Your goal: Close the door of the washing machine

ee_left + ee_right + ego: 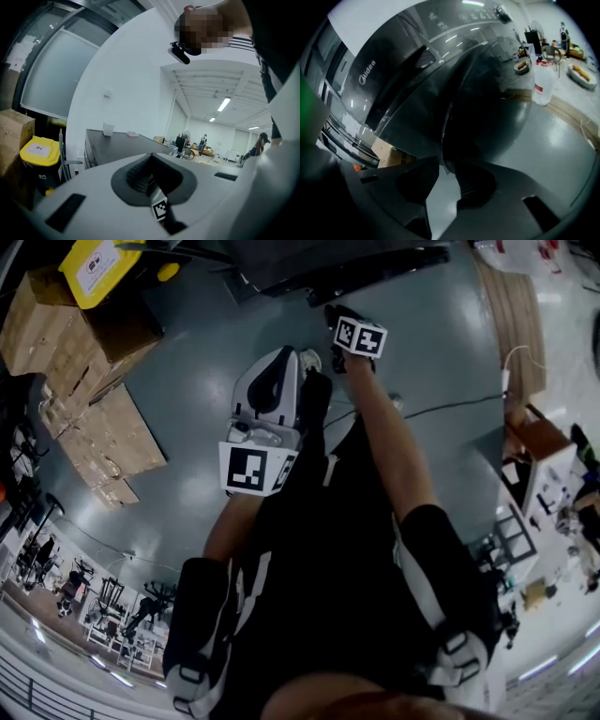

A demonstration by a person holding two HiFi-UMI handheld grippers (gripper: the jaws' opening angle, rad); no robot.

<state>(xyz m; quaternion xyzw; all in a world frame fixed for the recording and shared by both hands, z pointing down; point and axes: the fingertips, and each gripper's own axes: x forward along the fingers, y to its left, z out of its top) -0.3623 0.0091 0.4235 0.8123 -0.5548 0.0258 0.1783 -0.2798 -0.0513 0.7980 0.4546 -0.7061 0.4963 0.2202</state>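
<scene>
The floor point(187, 343) is seen steeply from the head and shared with the right gripper view, set close against the washing machine door point(487, 108).

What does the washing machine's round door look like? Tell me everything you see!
The door is round, dark and shiny like smoky plastic, bulging outward, with room lights mirrored on it. It stands open, swung away from the front of the grey washing machine. Its thin rim runs down between the jaws of the right gripper, which seem to pinch it. Nothing else touches it.
</scene>
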